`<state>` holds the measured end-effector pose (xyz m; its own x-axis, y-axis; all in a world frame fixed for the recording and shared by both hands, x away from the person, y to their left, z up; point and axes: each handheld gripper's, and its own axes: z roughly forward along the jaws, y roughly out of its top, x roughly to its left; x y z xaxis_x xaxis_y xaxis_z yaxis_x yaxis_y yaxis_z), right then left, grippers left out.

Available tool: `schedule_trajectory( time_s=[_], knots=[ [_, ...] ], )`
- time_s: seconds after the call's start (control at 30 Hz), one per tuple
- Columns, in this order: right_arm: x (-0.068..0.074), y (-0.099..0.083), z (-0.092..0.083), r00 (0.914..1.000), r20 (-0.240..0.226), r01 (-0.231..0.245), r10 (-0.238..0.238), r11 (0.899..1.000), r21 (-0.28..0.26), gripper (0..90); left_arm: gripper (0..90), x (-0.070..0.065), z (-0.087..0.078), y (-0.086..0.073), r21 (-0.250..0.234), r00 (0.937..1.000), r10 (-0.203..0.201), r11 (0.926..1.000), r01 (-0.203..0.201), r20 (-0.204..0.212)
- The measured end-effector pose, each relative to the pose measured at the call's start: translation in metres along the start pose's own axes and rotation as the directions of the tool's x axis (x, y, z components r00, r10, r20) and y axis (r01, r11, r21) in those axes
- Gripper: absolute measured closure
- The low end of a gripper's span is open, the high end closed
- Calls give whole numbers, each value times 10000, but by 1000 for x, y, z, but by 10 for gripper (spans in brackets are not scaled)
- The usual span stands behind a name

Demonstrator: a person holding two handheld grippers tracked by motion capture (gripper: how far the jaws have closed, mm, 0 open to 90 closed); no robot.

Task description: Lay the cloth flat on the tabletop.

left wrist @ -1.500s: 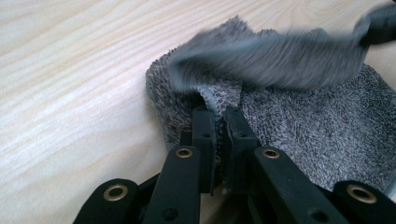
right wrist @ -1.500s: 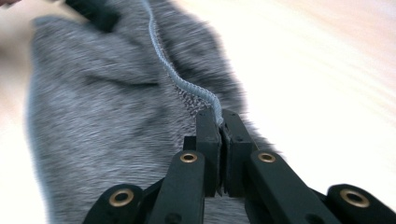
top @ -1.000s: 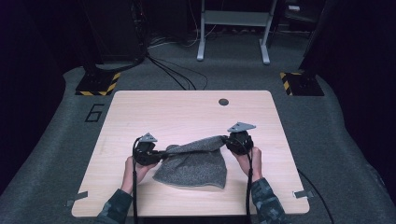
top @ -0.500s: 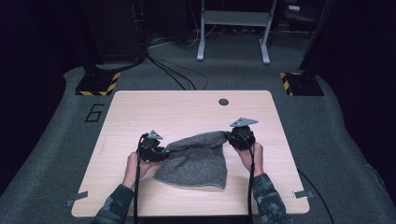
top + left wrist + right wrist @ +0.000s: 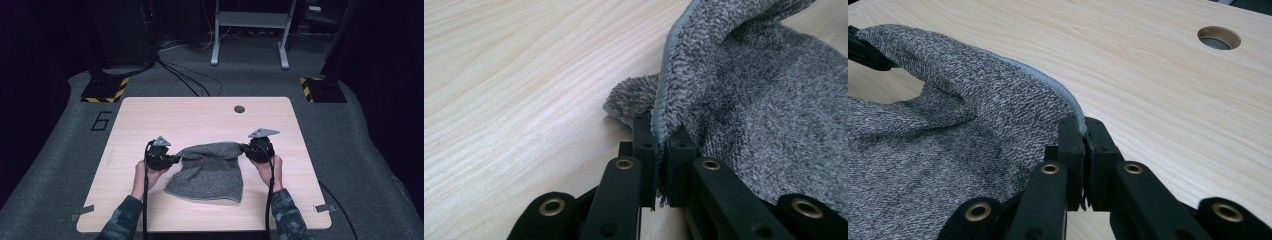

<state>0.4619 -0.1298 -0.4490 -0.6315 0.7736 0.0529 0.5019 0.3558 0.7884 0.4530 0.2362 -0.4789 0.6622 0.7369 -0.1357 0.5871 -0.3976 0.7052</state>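
Note:
A grey terry towel [image 5: 210,170] lies on the light wooden table [image 5: 200,115], its far edge lifted and stretched between my two grippers. My left gripper [image 5: 176,159] is shut on the towel's left corner; its jaws have just been closing with the hemmed edge [image 5: 663,100] between them. In the left gripper view the pads [image 5: 644,145] pinch that hem. My right gripper [image 5: 245,149] is shut on the right corner, and the right gripper view shows the towel [image 5: 948,140] hanging away from its fingertips [image 5: 1083,132]. The near part of the towel rests flat on the table.
A round cable hole [image 5: 239,109] sits in the table at the back, right of centre, also seen as a hole [image 5: 1218,37] from the right gripper. Bare wood surrounds the towel. Dark floor, cables and stand legs [image 5: 250,45] lie beyond the table.
The towel's far edge now runs more evenly between the grippers than a second ago. Both hands have hardly shifted.

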Motion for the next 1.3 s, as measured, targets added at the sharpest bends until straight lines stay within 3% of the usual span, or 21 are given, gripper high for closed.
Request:
schedule_trajectory(
  time_s=[0.23,0.37,0.63,0.87,1.0,1.03,1.07,1.13,1.2,1.3],
  knots=[
    [-5,7,-5,9998,-168,-98,98,9999,31,879,871,2,0,8,-56,9998,-41,10000,42,207],
    [-5,8,-10,9996,-234,-129,127,9999,-97,879,871,4,-1,9,-200,9982,-383,9990,393,468],
    [-15,13,-17,9988,-370,-334,329,9994,-128,884,873,11,1,14,-35,9942,-932,9956,935,538],
    [-25,17,-6,9986,-316,-416,420,9990,152,885,874,20,10,26,242,9933,-994,9949,981,598],
    [-35,20,5,9976,-255,-640,648,9974,339,886,874,28,18,34,398,9945,-974,9946,959,386],
    [-37,21,7,9979,-201,-608,616,9974,384,886,875,30,20,37,523,9934,-1076,9931,1054,407],
    [-39,24,10,9982,-176,-569,576,9976,385,887,875,34,22,40,548,9953,-917,9944,899,307],
    [-44,30,17,9991,151,-409,402,9979,502,888,875,41,28,49,682,9935,-1126,9914,1114,139],
    [-51,44,26,9981,620,-63,29,9985,545,889,876,54,32,67,764,9907,-1357,9878,1358,-72],
    [-57,74,30,9939,1100,65,-117,9988,476,890,877,66,23,101,370,9902,-1157,9922,1188,-779]
  ],
)
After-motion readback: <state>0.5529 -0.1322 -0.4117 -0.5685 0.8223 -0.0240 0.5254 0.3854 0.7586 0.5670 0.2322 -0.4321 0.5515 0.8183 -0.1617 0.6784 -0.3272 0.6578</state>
